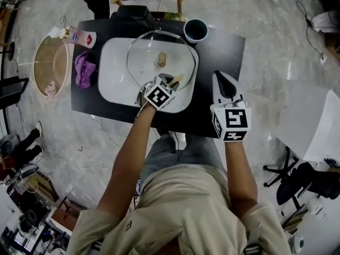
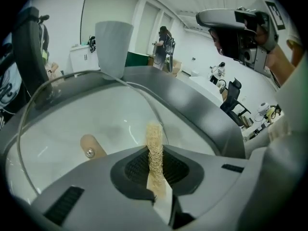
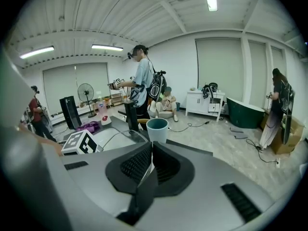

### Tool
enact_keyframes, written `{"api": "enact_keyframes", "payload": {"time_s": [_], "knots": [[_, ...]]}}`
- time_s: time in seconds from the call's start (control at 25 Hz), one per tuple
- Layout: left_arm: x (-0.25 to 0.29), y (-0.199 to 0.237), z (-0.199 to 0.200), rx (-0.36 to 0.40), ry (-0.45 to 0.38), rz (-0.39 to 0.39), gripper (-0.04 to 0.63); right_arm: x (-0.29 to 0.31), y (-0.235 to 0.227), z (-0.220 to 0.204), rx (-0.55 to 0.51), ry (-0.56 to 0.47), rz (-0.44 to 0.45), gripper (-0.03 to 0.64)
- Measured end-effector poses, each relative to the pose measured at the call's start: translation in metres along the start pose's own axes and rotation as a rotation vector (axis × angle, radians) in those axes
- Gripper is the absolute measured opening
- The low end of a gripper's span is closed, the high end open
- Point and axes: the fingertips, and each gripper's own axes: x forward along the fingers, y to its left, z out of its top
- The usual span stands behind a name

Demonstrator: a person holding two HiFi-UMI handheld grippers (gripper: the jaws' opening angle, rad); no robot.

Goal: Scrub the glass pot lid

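The glass pot lid (image 1: 159,57) lies in the white sink basin (image 1: 112,84), its wooden knob (image 1: 162,59) pointing up. My left gripper (image 1: 171,83) hovers at the lid's near right rim, shut on a scrubbing brush (image 1: 178,79). In the left gripper view the brush's tan bristles (image 2: 155,146) stick out between the jaws over the glass, right of the knob (image 2: 91,147). My right gripper (image 1: 221,78) is over the black table, right of the basin, shut with nothing in it. The right gripper view shows its jaws closed (image 3: 150,163), with the lid (image 3: 122,136) to the left.
A teal cup (image 1: 195,30) stands behind the basin's right corner. A purple cloth (image 1: 84,68) and a small bottle (image 1: 79,36) lie on the black table (image 1: 223,47) left of the basin. A round wooden stand (image 1: 50,65) is left of the table.
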Motion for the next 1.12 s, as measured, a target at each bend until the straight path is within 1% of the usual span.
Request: {"api": "enact_keyframes", "payload": {"time_s": [0.28, 0.4, 0.52, 0.64, 0.8, 0.92, 1.12], "knots": [[-0.079, -0.004, 0.029, 0.057, -0.076, 0.084, 0.045, -0.034, 0.014, 0.039, 0.000, -0.067, -0.018, 0.026], [-0.123, -0.004, 0.039, 0.079, -0.133, 0.131, 0.046, -0.048, 0.025, 0.055, -0.003, -0.093, -0.017, 0.026], [-0.175, -0.005, 0.049, 0.101, -0.208, 0.192, 0.045, -0.065, 0.037, 0.076, -0.009, -0.137, -0.011, 0.026], [-0.239, -0.013, 0.058, 0.110, -0.310, 0.269, 0.046, -0.092, 0.053, 0.101, -0.022, -0.188, 0.006, 0.025], [-0.327, -0.039, 0.058, 0.131, -0.448, 0.357, 0.045, -0.138, 0.082, 0.126, -0.041, -0.236, 0.027, 0.025], [-0.385, -0.046, 0.059, 0.124, -0.578, 0.431, 0.046, -0.156, 0.100, 0.145, -0.069, -0.269, 0.064, 0.025], [-0.480, -0.060, 0.050, 0.139, -0.818, 0.549, 0.046, -0.179, 0.141, 0.165, -0.130, -0.307, 0.122, 0.023]]}}
